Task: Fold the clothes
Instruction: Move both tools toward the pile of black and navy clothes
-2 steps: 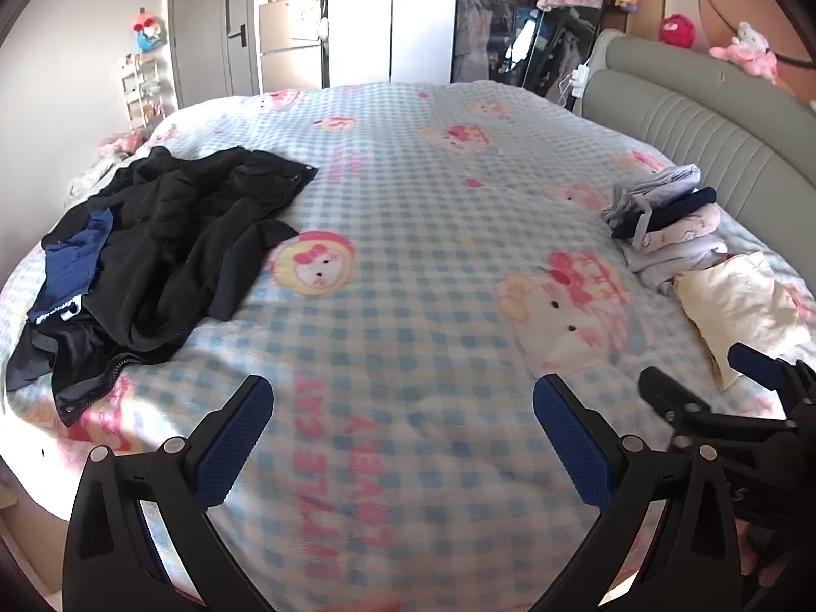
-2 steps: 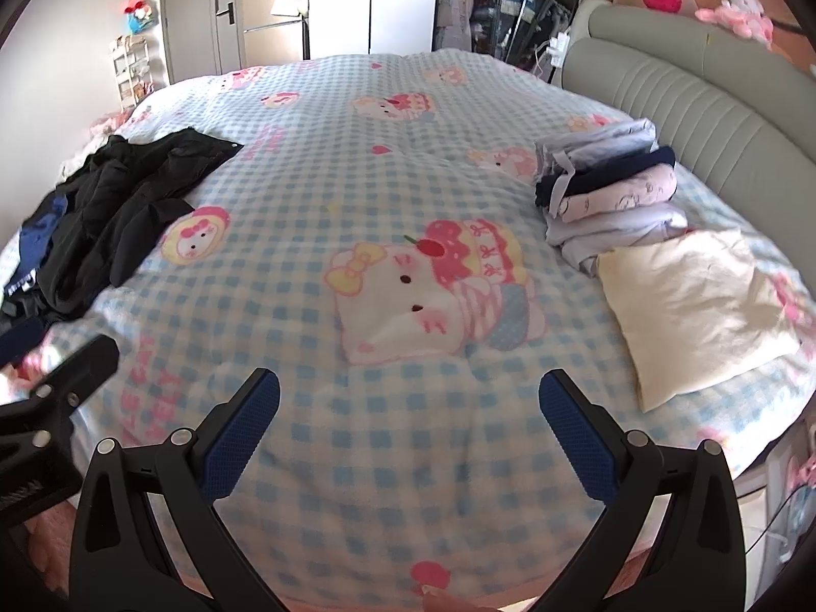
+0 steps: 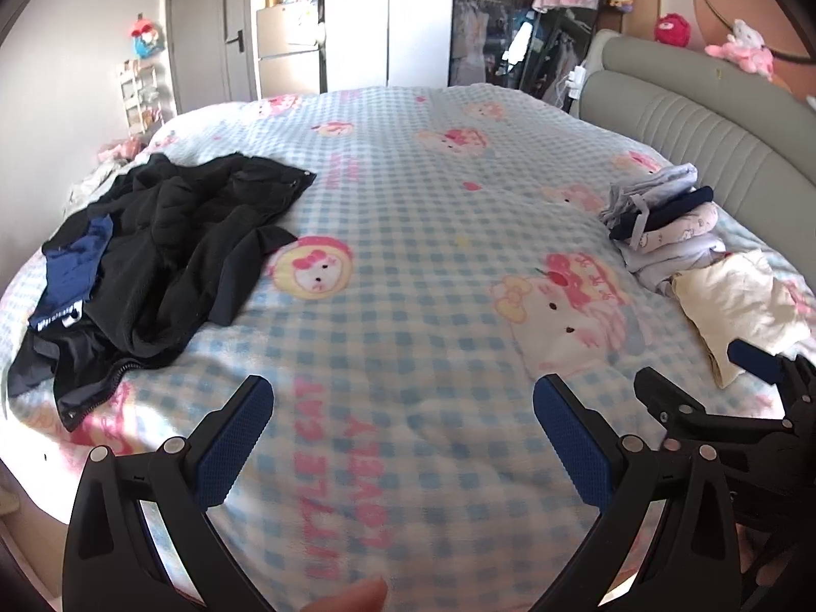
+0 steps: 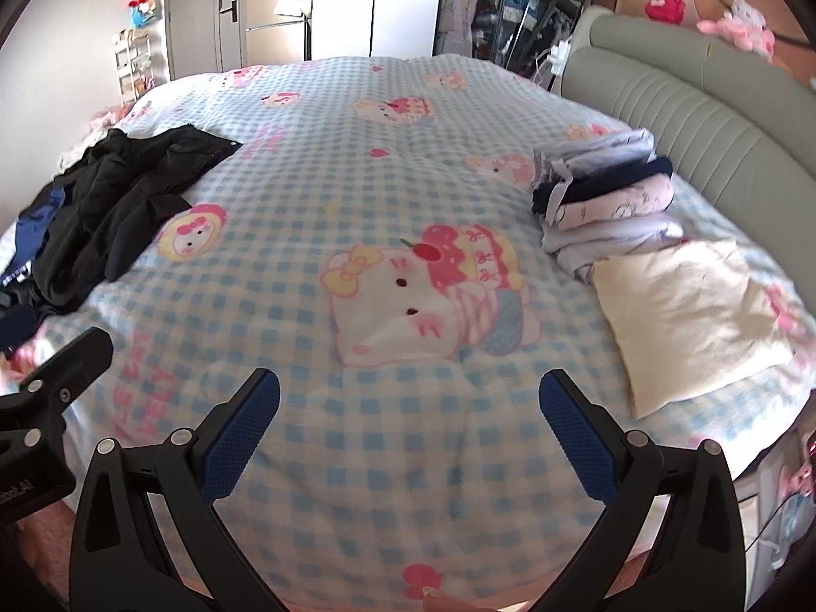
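A heap of unfolded black clothes (image 3: pixel 168 250) (image 4: pixel 112 214) with a navy garment (image 3: pixel 76 265) lies on the bed's left side. A stack of folded clothes (image 3: pixel 663 224) (image 4: pixel 607 204) sits at the right by the headboard, and a folded cream garment (image 3: pixel 734 301) (image 4: pixel 688 316) lies in front of it. My left gripper (image 3: pixel 403 428) hovers open over the near edge of the blue checked blanket (image 3: pixel 418 234), holding nothing. My right gripper (image 4: pixel 408 418) is open too, empty, over the blanket (image 4: pixel 357 194) near its cat print. Each gripper shows at the edge of the other's view.
A grey padded headboard (image 3: pixel 714 117) (image 4: pixel 688 97) curves along the right side. Behind the bed stand a door, a fridge (image 3: pixel 288 61) and an open wardrobe with hanging clothes. Plush toys (image 3: pixel 739 48) sit on the headboard ledge. A fingertip shows at the bottom of both views.
Both views have shifted very slightly; both grippers stay open and the clothes lie as before.
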A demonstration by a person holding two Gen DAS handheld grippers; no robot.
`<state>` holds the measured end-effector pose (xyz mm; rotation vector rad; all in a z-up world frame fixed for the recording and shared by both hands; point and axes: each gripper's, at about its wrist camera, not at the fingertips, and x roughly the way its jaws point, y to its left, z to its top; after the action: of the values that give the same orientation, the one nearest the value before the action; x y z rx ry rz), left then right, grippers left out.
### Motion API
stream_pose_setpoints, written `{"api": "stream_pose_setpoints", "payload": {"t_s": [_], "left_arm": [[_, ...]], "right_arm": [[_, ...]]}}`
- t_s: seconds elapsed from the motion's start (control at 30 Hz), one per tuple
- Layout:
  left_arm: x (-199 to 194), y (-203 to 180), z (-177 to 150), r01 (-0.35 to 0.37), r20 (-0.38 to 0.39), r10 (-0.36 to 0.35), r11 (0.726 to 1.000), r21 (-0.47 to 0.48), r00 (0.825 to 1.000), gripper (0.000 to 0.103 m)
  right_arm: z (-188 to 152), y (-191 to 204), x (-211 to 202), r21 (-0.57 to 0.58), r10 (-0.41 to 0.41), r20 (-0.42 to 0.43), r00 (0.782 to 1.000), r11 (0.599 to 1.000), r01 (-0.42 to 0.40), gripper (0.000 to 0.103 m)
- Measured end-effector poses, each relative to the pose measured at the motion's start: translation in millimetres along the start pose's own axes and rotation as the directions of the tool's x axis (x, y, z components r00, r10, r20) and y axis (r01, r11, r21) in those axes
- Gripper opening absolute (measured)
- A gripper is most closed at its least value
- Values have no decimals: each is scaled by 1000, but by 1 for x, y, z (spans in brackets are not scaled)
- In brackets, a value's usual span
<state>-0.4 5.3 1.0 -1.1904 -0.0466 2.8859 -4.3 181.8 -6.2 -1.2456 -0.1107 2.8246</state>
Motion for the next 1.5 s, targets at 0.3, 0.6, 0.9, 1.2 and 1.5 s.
{"api": "stream_pose_setpoints", "payload": {"t_s": [0.3,0.6,0.9,1.2,1.5], "left_arm": [[-9,11,0,112,16,-112,993,-35,994,103],[-11,27,5,175,30,-174,982,-70,984,103],[-19,58,7,77,34,-74,992,-100,997,86],[-12,144,15,-130,-15,129,978,-160,992,87],[19,274,21,-223,-96,205,948,-228,974,86]], "right_arm": [[10,2,-11,-64,6,66,998,998,-1,103],[4,13,-16,-78,115,83,990,991,-109,102],[19,55,-11,-111,255,43,966,962,-249,82],[59,147,5,-225,395,-10,919,894,-387,82],[90,283,25,-314,480,-88,873,818,-482,82]]}}
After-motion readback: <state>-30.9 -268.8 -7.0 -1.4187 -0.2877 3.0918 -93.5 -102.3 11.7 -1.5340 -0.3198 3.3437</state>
